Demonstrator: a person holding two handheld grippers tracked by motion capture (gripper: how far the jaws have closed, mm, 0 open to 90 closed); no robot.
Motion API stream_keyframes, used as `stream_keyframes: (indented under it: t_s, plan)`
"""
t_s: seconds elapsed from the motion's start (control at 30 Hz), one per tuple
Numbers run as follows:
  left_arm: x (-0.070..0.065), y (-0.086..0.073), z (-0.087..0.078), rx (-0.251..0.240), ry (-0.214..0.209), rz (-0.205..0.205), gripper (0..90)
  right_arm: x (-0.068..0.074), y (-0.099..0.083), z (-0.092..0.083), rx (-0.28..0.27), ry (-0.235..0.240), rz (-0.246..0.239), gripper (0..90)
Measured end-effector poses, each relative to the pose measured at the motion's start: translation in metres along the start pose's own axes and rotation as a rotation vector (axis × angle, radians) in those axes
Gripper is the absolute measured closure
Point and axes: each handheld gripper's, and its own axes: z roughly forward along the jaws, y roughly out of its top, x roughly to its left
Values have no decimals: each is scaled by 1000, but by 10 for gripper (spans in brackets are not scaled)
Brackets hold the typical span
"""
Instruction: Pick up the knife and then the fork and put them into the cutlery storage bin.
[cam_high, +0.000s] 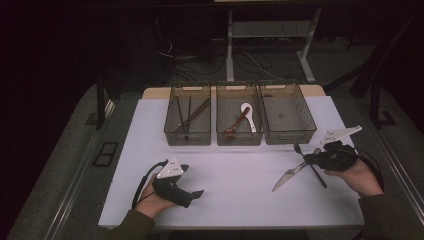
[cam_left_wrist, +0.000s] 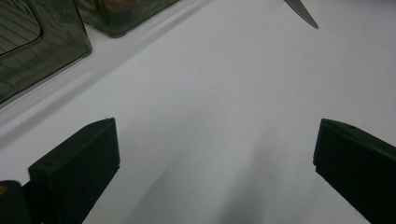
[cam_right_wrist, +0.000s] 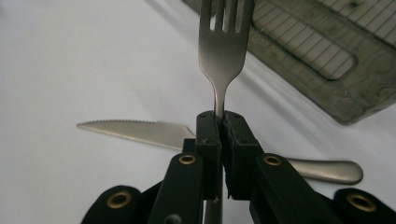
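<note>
Right claw (cam_right_wrist: 219, 119) was squeezed tight on a fork (cam_right_wrist: 225, 44), holding it by the thin neck just under the prongs, so the prongs stuck out past the jaw tips and the handle ran back under the claw. Under that claw lay the big white table (cam_high: 235, 200), and the person's right hand (cam_high: 357, 175) held the claw near the table's right edge. Past the claw, toward the far side of the table, stood three see-through bins in a row. Closest to the right claw was the right bin (cam_high: 289, 117). Next to it came the middle bin (cam_high: 239, 137) with a white spoon (cam_high: 248, 114) and a brown spoon (cam_high: 236, 125) inside, and farthest off was the left bin (cam_high: 188, 135) with dark chopsticks (cam_high: 189, 116) in it. Left claw (cam_left_wrist: 215, 158) was well apart from the right one, resting low over the table in the left hand (cam_high: 152, 200), its jaws wide with nothing between them. Just under the right claw lay a knife (cam_right_wrist: 140, 132) flat on the table, its jagged blade pointing away to the left claw's side.
</note>
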Motion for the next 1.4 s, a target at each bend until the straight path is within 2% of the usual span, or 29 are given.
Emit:
stream_keyframes:
  t_s: [0.43,0.77,1.4]
  plan:
    - [2,-1,-2,-14,-5,2,0,-10,5,-13,-157,-39,69,850]
    - [2,-1,-2,-15,-4,4,0,-16,12,-15,-205,-38,103,851]
    - [2,-1,-2,-21,-5,2,0,-32,46,-21,-315,-116,113,850]
